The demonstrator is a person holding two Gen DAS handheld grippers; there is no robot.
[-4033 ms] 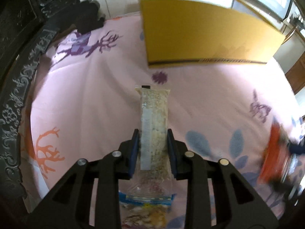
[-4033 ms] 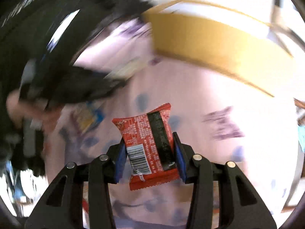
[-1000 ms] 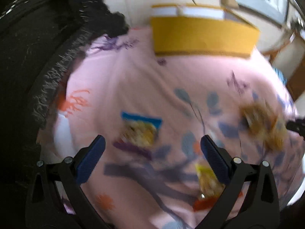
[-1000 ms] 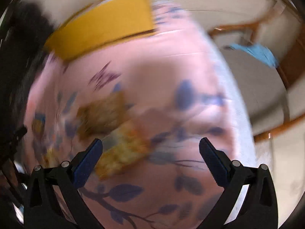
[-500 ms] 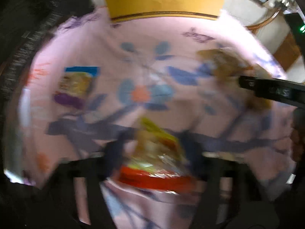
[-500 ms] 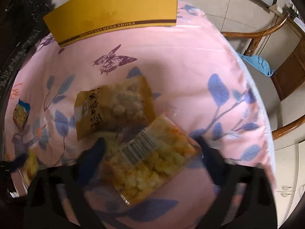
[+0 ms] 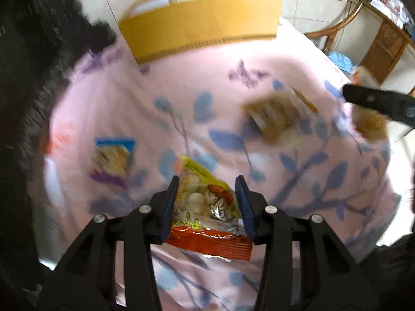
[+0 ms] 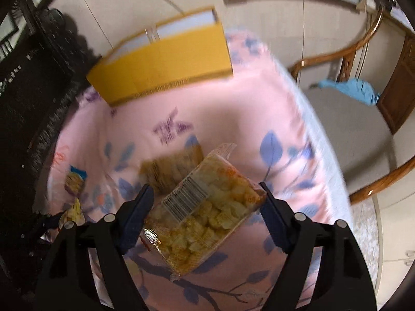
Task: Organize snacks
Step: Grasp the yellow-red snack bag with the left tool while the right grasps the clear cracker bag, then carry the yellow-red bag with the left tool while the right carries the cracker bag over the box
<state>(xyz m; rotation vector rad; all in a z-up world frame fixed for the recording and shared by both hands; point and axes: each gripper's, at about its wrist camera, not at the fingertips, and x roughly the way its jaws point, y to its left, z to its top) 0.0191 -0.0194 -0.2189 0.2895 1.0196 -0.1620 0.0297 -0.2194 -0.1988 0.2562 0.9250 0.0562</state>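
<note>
My left gripper (image 7: 207, 199) is shut on a yellow and red snack bag (image 7: 207, 207) and holds it above the pink cloth. My right gripper (image 8: 207, 202) is shut on a clear bag of puffed yellow snacks (image 8: 205, 207) with a barcode, lifted off the cloth. A yellow cardboard box (image 7: 202, 28) stands open at the table's far edge; it also shows in the right wrist view (image 8: 166, 62). A brown snack pack (image 7: 277, 116) lies on the cloth, and shows behind the bag in the right wrist view (image 8: 168, 171).
A blue-topped snack pack (image 7: 114, 155) lies at the left of the pink flowered cloth (image 7: 181, 90). A wooden chair (image 8: 363, 108) with a blue cloth on it stands to the right. Dark carved furniture (image 8: 31, 83) borders the left side.
Both grippers were open a second ago. Now each has closed on a snack bag and raised it off the cloth, the views swinging toward the yellow box.
</note>
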